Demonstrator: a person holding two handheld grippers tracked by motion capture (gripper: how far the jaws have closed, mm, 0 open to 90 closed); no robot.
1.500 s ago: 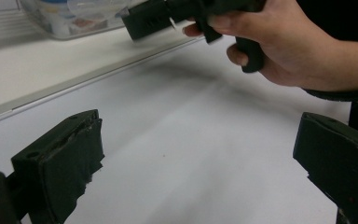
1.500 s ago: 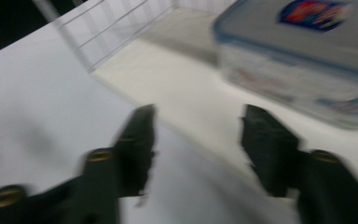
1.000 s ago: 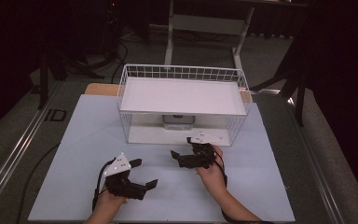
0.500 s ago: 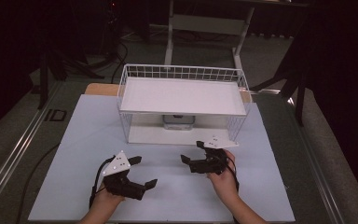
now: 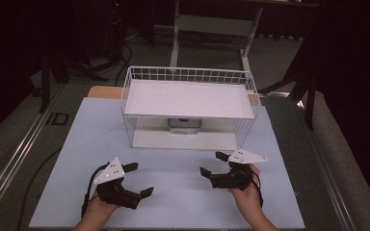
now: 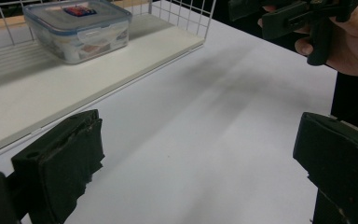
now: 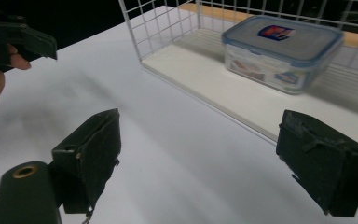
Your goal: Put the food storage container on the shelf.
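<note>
A clear plastic lidded container (image 5: 185, 125) sits on the lower board of a white wire rack (image 5: 189, 74), under its white top shelf. In the left gripper view the container (image 6: 77, 28) lies far left; in the right gripper view the container (image 7: 282, 51) is far right. My left gripper (image 5: 138, 179) rests open over the white mat at front left, nothing between its jaws (image 6: 200, 158). My right gripper (image 5: 213, 163) hovers open at front right, its jaws empty (image 7: 205, 158). Both stand well short of the rack.
A white mat (image 5: 77, 144) covers the table, with bare mat between the grippers and the rack's front edge (image 5: 183, 147). Dark floor, cables and a stand's legs (image 5: 176, 43) lie beyond the table. The other hand's gripper (image 6: 298, 18) shows at top right in the left gripper view.
My right gripper has drifted to the right and slightly nearer the person, staying open. The left gripper has barely moved.
</note>
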